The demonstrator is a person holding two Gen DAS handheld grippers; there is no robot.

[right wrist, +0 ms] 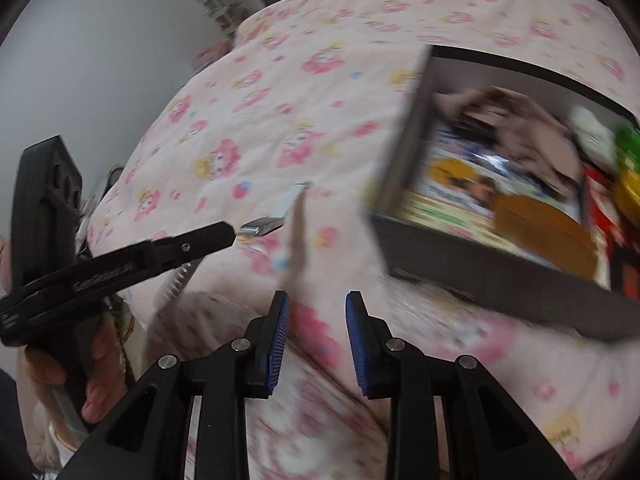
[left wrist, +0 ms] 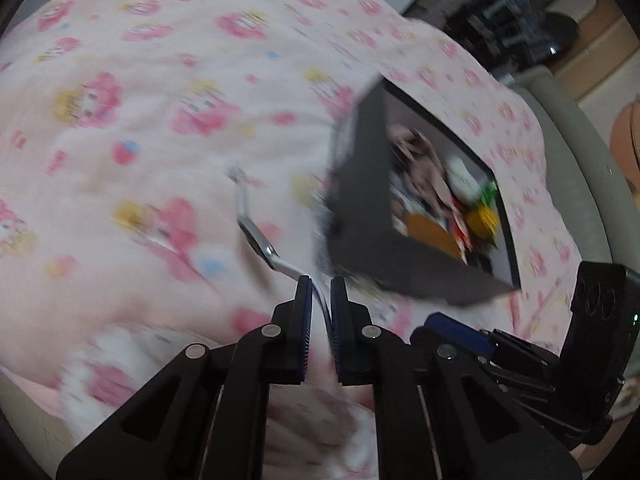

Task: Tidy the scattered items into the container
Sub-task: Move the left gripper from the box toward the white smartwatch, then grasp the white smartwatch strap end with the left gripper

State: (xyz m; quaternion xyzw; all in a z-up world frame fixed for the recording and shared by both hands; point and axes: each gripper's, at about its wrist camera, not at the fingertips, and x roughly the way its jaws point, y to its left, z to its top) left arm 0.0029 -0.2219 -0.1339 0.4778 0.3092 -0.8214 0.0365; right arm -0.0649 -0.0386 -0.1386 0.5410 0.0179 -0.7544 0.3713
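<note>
The left hand-held gripper (left wrist: 320,282) is pinching a thin silver metal item (left wrist: 256,236) between its blue pads (left wrist: 306,320); the two jaws are standing almost together, with only the thin end of the item between them. The item is bent in several places and is reaching forward and to the left, above the pink blanket (left wrist: 140,120). I cannot tell exactly what the item is, because both views are blurred by motion.

In the right wrist view, the same left hand-held gripper (right wrist: 230,232) is coming in from the left side, and the silver metal item (right wrist: 276,210) is sticking out from its tip, over the pink blanket (right wrist: 260,120). A bare hand (right wrist: 92,360) is gripping its handle at the lower left.

The right hand-held gripper (right wrist: 318,304) is hanging above the blanket with its jaws clearly apart, and nothing is between its blue pads (right wrist: 280,340).

The dark box (left wrist: 360,208) is lying on the bed, to the right of the held item and near it. Several colourful things are already lying inside, among them an orange object (left wrist: 432,236), something white (left wrist: 464,176) and something yellow (left wrist: 484,218). In the right wrist view the dark box (right wrist: 500,276) is standing to the right of the gripper, with the orange object (right wrist: 544,232) near its front wall. The blanket has a pattern of pink flowers and small cartoon figures.
</note>
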